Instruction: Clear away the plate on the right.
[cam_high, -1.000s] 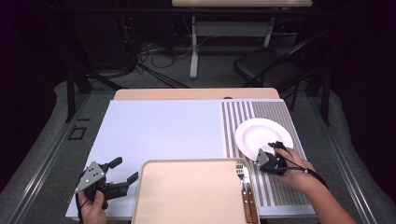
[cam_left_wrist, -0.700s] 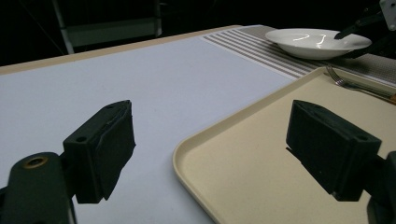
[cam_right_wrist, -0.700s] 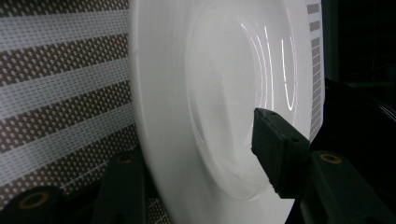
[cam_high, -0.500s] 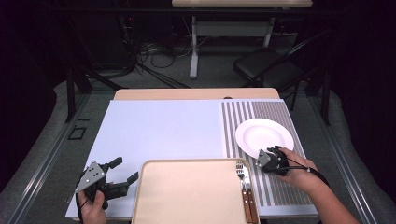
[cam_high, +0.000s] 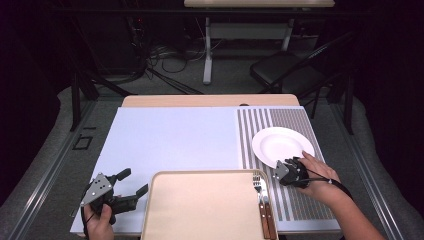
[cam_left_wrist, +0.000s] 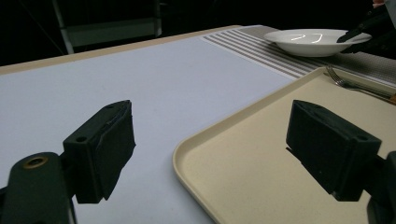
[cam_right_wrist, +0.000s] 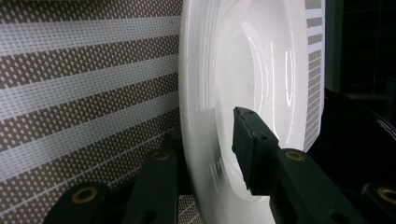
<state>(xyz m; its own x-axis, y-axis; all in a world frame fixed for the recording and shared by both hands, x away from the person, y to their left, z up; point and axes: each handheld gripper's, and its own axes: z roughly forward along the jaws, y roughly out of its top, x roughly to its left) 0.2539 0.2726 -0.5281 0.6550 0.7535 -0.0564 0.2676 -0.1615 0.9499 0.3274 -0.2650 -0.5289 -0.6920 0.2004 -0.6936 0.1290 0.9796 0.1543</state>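
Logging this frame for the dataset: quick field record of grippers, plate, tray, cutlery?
right gripper: fingers have just been closing over the near rim of the plate, one finger above, one below
left gripper: open, holds nothing, beside the tray's left edge
plate: white, bare, on the striped mat
tray: beige, at the table's near edge
cutlery: fork on the tray's right side

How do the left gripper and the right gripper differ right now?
The left gripper stands wide open with nothing between its jaws; the right gripper has just been closing on the near rim of the white plate, one jaw above the rim and one below. The left gripper hovers beside the tray; the right is on the striped mat. Both have black jaws.
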